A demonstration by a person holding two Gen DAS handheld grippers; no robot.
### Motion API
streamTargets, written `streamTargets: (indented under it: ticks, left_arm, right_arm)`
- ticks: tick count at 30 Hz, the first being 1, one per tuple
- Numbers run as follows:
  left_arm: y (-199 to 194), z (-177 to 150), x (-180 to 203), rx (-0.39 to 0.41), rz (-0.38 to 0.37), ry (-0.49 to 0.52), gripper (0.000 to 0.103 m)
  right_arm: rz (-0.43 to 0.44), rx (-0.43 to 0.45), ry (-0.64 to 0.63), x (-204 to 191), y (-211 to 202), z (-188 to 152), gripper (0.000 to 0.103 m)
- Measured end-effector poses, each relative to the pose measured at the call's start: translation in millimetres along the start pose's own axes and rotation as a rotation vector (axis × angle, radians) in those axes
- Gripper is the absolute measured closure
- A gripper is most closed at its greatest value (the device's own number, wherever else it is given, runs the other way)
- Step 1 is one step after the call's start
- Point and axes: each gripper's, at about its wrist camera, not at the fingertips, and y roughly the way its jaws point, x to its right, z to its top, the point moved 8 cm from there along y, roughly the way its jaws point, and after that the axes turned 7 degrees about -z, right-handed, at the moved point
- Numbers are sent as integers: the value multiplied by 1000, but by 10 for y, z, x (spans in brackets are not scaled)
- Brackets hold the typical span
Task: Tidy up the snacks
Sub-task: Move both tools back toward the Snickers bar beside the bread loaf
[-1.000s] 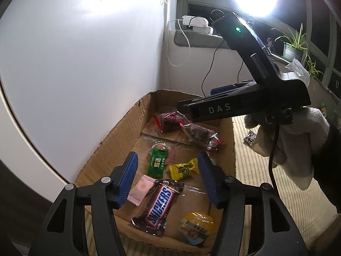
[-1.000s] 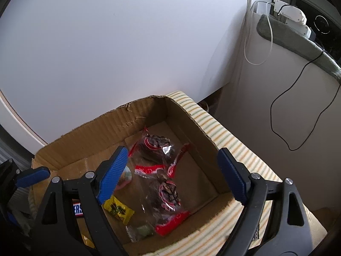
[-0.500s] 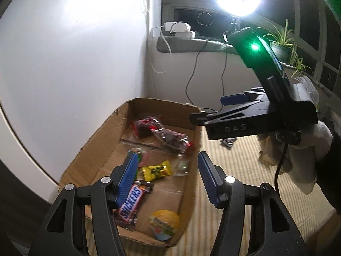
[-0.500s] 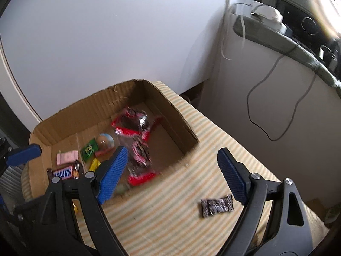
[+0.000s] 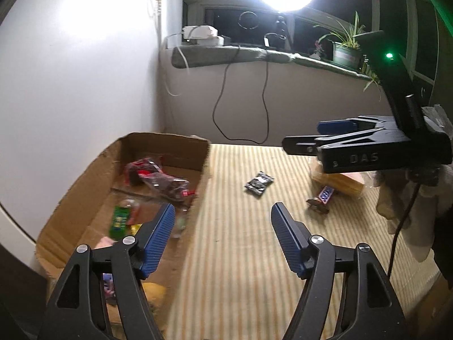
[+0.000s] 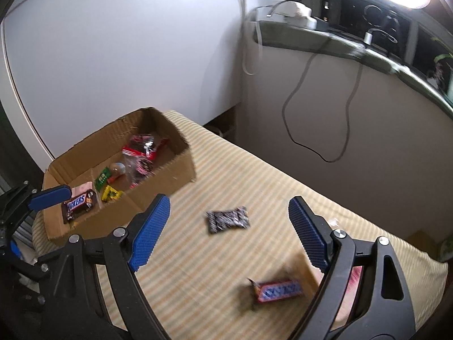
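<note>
Cardboard box (image 6: pixel 170 181), 10 o'clock on desk (image 6: pixel 254 187). Black packet (image 6: pixel 228 220), centre; chocolate bar (image 6: pixel 279 289), 5 o'clock. Left tongs (image 5: pixel 222 228) opening, right tongs (image 6: pixel 229 226) released, both empty. Risk: slippery wrapper sliding from pads.

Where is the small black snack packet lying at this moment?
The black packet lies on the striped cloth, outside the cardboard box, between it and the loose Snickers bar.
</note>
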Motion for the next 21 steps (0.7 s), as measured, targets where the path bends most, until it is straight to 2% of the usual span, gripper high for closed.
streamTargets:
  ticks: [5, 8, 12, 21]
  left_arm:
    - [147, -6, 170, -29, -31, 1, 22]
    - [279, -45, 297, -71, -52, 6, 22]
    - [417, -92, 481, -95, -71, 22, 22]
    - [624, -54, 838, -115, -169, 8, 22]
  right_arm:
    - [-17, -7, 59, 360, -103, -179, 15]
    - [-23, -23, 94, 577, -124, -280, 14]
    - [-40, -37, 168, 950, -141, -427, 2]
    - [-27, -90, 225, 1386, -88, -720, 2]
